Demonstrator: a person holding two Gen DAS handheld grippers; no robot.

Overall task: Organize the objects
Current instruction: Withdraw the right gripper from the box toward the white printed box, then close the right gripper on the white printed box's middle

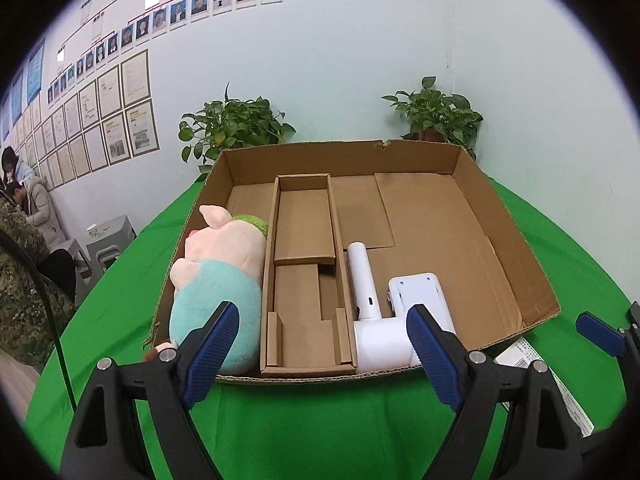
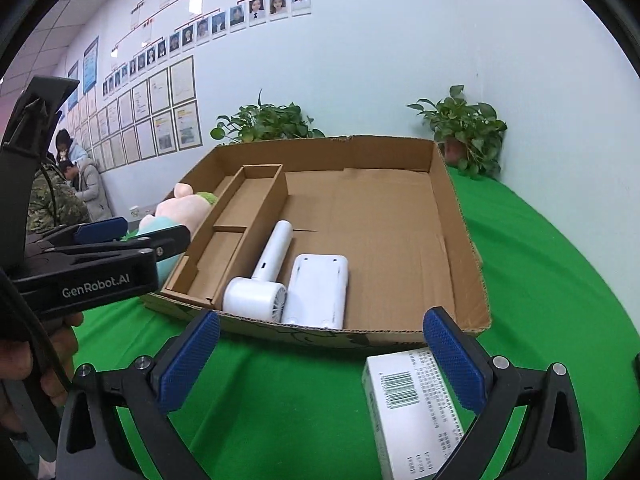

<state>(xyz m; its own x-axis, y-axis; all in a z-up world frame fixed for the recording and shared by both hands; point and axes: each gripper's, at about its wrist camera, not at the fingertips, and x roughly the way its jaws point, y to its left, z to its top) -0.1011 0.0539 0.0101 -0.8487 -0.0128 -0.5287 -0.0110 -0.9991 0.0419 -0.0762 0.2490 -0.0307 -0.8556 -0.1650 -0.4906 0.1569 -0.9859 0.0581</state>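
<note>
Hovering above the green tablecloth [image 1: 304, 420], the left gripper [image 1: 322, 354] has its blue-padded jaws spread wide and grips nothing; it sits just short of the near wall of the cardboard tray [image 1: 516, 240]. The right gripper [image 2: 320, 364] is likewise wide open and empty, with a white barcoded box [image 2: 416, 412] lying on the cloth between its fingers, nearer the right finger and just outside the tray's near wall. Inside the tray, a plush pig toy [image 1: 218, 280] in a light blue garment fills the left compartment, lying against the side of a narrow cardboard insert [image 1: 306, 272], whose sections hold nothing visible. To the right of the insert, a white handheld fan [image 2: 266, 276] lies on the tray floor with its round head toward the near wall, and a flat white device [image 2: 318, 290] lies just beside it. Two potted plants [image 1: 436, 110] stand beyond the tray against the wall.
</note>
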